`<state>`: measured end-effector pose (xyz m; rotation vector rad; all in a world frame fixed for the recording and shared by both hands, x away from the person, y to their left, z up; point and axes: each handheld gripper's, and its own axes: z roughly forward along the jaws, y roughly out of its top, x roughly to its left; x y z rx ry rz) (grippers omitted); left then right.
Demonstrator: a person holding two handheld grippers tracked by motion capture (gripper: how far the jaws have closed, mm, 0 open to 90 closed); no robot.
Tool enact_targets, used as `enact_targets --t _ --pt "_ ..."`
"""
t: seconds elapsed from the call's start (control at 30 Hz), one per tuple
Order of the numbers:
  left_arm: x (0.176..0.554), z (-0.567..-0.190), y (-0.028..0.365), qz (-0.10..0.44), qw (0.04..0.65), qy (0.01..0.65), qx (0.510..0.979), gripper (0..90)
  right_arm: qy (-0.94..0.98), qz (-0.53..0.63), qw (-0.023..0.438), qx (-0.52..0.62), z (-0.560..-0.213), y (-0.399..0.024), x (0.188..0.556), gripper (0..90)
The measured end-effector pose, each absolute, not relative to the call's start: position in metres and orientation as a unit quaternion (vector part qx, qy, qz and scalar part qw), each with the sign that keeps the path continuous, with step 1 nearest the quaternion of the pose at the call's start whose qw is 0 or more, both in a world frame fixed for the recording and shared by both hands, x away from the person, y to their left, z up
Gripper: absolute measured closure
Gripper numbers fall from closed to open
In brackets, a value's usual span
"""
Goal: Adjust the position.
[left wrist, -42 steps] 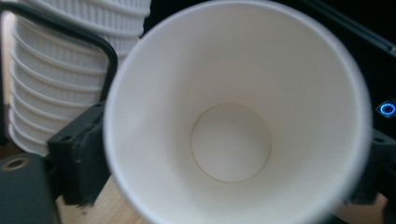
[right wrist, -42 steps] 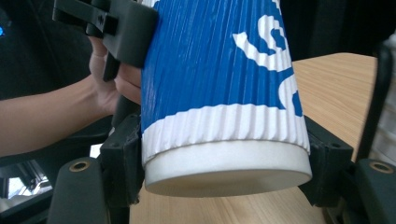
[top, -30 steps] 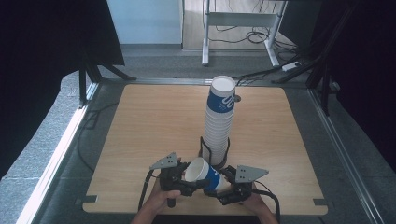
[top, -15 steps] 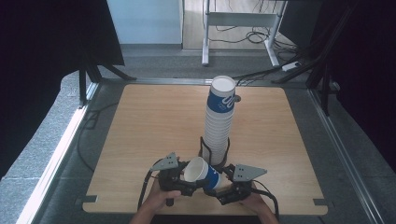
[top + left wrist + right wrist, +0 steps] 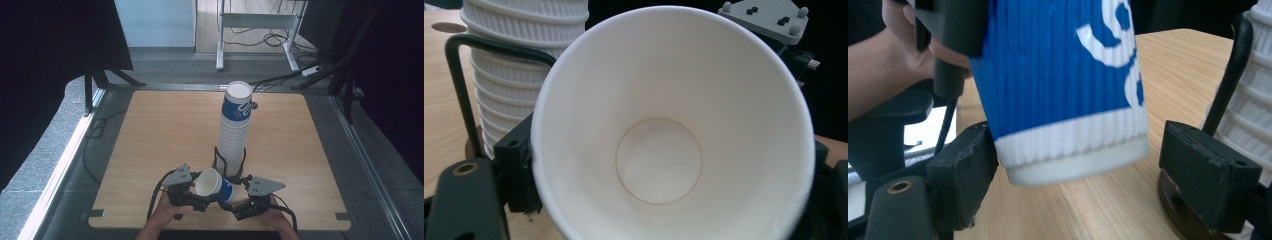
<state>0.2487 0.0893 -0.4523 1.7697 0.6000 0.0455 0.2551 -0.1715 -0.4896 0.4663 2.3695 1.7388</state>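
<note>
Pale wood covers the table [image 5: 165,130], which stands on a grey floor with cables and a white desk frame behind it. From the high view, a tall stack of cups [image 5: 234,131] rises from a black wire holder [image 5: 222,162] near the front middle of the table, its top cup blue and white. Just in front of it, a single blue cup [image 5: 216,185] lies tilted between the two hands, its white mouth turned toward the left gripper [image 5: 192,199]. The right gripper [image 5: 240,209] sits at the cup's base end.

Along the left gripper view, the cup [image 5: 674,135] opens straight at the camera; one black jaw presses its rim at the left, so the left tongs hold the cup by its mouth, with the stack [image 5: 519,70] behind.

Along the right gripper view, the cup's ribbed base [image 5: 1073,150] hangs between the jaws, which have just been opening and stand wide; the right one is well clear of the cup, the left just beside it.
</note>
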Motion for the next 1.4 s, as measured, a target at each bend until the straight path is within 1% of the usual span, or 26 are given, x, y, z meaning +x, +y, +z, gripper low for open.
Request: enact_targets --t 0.3,0.4,0.57,0.6,0.77,1.0,1.1,1.13,1.4 --pt "0.249 -0.449 0.094 0.026 0.595 0.258 0.76 16.6 0.796 0.577 0.089 0.159 -0.489 -0.173 0.255 16.2" --pt "0.248 -0.446 0.097 0.04 0.589 0.257 0.765 16.5 0.798 0.573 0.089 0.162 -0.489 -0.174 0.256 16.2" --pt "0.249 -0.442 0.102 0.048 0.587 0.257 0.766 16.5 0.805 0.562 0.093 0.169 -0.491 -0.176 0.258 15.7" --pt "0.248 -0.441 0.103 0.058 0.579 0.259 0.771 16.5 0.806 0.559 0.094 0.169 -0.492 -0.176 0.258 15.6" --pt "0.248 -0.438 0.105 0.072 0.566 0.263 0.778 16.5 0.812 0.55 0.101 0.168 -0.491 -0.178 0.257 15.5" --pt "0.246 -0.437 0.1 0.099 0.517 0.27 0.807 16.5 0.82 0.537 0.115 0.16 -0.487 -0.174 0.253 15.1" --pt "0.246 -0.437 0.097 0.106 0.507 0.269 0.812 16.5 0.823 0.532 0.121 0.158 -0.486 -0.172 0.252 15.0" --pt "0.245 -0.439 0.095 0.116 0.495 0.268 0.818 16.4 0.825 0.529 0.123 0.156 -0.485 -0.17 0.251 15.0" --pt "0.242 -0.441 0.087 0.131 0.463 0.259 0.837 16.4 0.828 0.524 0.13 0.15 -0.486 -0.162 0.249 15.0"
